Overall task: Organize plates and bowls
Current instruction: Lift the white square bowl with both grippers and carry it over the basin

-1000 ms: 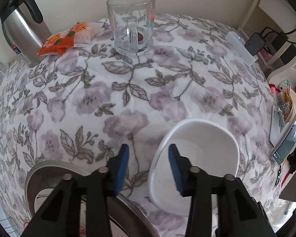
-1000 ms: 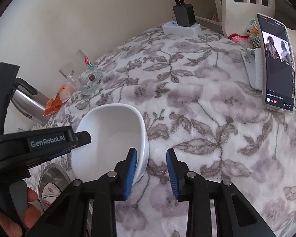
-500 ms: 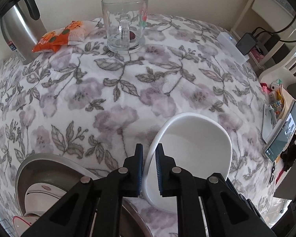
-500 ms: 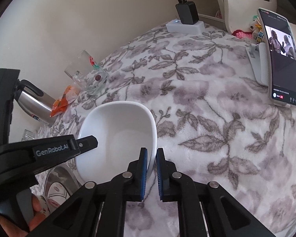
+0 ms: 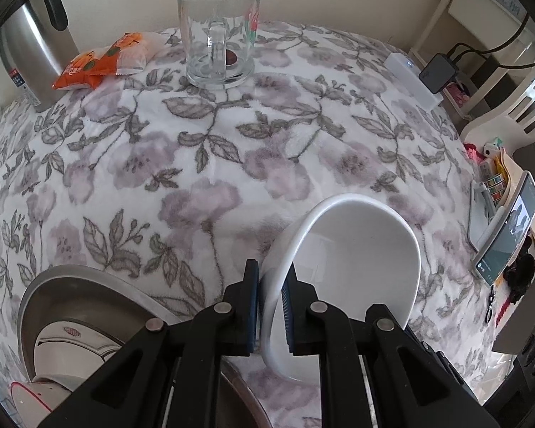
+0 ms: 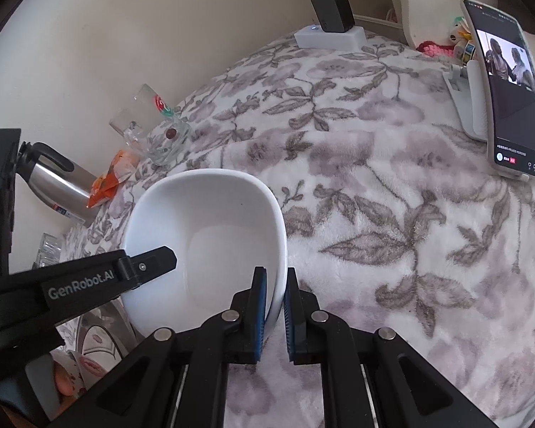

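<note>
- Left wrist view: the left tongs [image 5: 271,306] pinch the near-left rim of a smooth, glossy white bowl [image 5: 353,249], one blue ribbed pad [image 5: 288,312] inside the wall and the other outside.
- Right wrist view: the right tongs [image 6: 275,312] pinch the same white bowl [image 6: 210,235] on its opposite rim, blue pads on either side of the thin wall; the left tongs [image 6: 149,265] show as a black arm reaching in over the far rim.
- The bowl is a rounded-square shape with a flat bottom, and sits tilted over a fuzzy table cover [image 5: 210,164] printed with mauve flowers and grey leaves.
- Just left of the bowl is a round, brushed-metal basin [image 5: 50,299], its rim near the left tongs; patterned crockery lies inside it, too cut off to name.
- At the far edge stand a clear glass mug [image 5: 219,37] with a handle and a small dark thing at its bottom, a crinkled orange snack packet [image 5: 103,60] and a steel kettle [image 5: 28,46] with a black handle.
- To the right a phone [image 6: 506,89] leans on a white stand, its screen lit, and a black charger [image 6: 331,10] sits on a white block.
</note>
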Demonstrator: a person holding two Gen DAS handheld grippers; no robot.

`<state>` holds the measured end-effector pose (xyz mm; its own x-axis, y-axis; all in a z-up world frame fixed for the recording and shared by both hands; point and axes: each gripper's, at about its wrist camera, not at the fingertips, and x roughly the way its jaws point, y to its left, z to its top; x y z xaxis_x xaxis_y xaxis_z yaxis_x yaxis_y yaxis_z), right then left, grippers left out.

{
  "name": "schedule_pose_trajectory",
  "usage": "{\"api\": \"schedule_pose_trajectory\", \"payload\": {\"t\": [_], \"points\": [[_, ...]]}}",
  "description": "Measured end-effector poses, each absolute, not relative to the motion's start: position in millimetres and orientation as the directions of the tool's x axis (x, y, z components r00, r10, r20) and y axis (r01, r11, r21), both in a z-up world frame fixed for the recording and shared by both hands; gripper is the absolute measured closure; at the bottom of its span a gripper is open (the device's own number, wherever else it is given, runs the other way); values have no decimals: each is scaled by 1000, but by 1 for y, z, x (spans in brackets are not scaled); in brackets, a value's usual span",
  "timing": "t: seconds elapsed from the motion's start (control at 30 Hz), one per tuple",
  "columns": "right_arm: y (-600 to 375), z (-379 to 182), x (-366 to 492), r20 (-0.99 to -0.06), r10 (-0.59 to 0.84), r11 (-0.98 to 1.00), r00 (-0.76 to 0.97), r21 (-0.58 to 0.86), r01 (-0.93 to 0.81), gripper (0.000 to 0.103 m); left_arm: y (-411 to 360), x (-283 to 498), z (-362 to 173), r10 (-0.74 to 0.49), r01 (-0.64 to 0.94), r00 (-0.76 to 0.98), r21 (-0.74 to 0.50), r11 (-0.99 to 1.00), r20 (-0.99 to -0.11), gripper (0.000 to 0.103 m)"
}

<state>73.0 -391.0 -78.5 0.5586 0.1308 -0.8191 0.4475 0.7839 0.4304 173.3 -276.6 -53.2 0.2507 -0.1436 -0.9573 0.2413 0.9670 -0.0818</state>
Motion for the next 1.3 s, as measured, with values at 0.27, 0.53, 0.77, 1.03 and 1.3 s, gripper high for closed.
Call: {"api": "schedule_pose_trajectory", "payload": {"t": [0.27,0.53,0.77,1.03,1.3], "points": [[-392,-71,67,-818,117,790,564,420,446,93,-272,166,-48,-182,238,253,-121,964,-950,90],[-394,-38,57,-793,68,815,606,395,424,93,-271,149,-16,-252,263,317,-170,950,-914,90],[-384,-4,42,-764,32,842,645,368,394,93,-256,133,15,-318,264,358,-232,936,-878,90],[-352,30,34,-722,56,884,690,357,301,90,-216,112,50,-353,246,446,-267,932,-822,90],[-310,58,31,-683,76,923,727,324,209,90,-166,98,72,-383,212,496,-319,924,-779,90]]}}
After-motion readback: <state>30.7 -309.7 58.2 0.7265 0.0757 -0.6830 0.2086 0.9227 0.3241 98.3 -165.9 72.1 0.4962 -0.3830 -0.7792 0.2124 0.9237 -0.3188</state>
